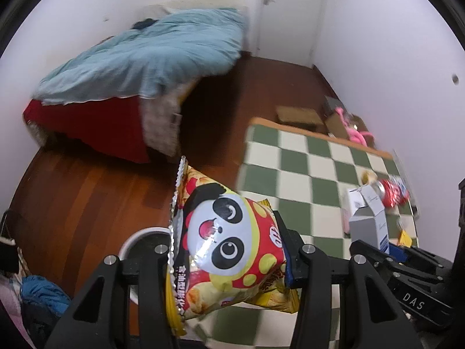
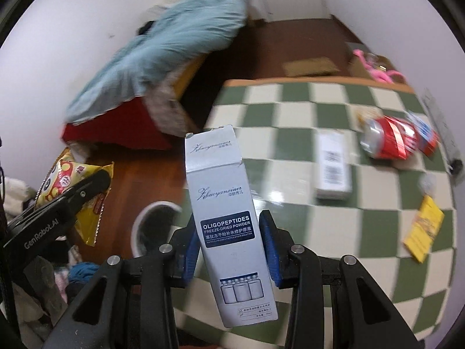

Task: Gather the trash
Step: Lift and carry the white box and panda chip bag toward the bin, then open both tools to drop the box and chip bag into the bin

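Each claw grips trash, left claw a snack bag, right claw a box; beyond them a crushed can and wrappers remain on the counter.

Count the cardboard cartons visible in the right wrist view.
2: a grey-blue carton clamped in the right gripper, and a white carton lying flat on the checkered table. Others may be hidden.

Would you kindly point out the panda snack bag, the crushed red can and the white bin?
panda snack bag (image 1: pixel 229 241): left wrist view, panda face.
crushed red can (image 2: pixel 389 141): right wrist view, dented side.
white bin (image 2: pixel 145 218): right wrist view, rim.
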The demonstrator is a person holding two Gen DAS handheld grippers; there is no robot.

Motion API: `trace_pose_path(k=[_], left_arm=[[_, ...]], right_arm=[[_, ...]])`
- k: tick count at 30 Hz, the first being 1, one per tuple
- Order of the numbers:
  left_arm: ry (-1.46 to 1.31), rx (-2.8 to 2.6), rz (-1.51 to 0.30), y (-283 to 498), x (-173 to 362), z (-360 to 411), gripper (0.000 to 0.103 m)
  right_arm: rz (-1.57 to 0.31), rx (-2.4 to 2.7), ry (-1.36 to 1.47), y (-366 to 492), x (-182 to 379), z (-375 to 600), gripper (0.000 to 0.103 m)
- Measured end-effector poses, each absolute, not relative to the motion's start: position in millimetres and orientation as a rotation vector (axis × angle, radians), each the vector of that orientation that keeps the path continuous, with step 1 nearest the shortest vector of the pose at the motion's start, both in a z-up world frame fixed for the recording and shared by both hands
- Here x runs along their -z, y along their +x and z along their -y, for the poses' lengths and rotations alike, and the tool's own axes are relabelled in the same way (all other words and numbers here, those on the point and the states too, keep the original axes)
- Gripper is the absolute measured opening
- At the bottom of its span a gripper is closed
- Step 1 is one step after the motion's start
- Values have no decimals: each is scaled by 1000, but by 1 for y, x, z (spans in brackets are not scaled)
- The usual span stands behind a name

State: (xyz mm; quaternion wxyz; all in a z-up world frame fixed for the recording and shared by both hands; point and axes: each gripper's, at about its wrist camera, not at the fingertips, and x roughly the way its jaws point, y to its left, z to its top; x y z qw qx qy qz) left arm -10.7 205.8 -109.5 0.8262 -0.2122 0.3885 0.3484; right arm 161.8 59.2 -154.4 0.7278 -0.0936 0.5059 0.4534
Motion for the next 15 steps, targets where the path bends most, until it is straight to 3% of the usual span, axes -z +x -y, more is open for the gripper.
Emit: trace_pose_path(k=[7,15], left_arm=[[-602,-849,-828,-80,135,-274,43],[-963,-914,-889,-145,242,-353,44]], right_arm=[[-1160,-1143,-210,104,160,-142,41],[-1366,-1171,-296,54,254,-247,41]])
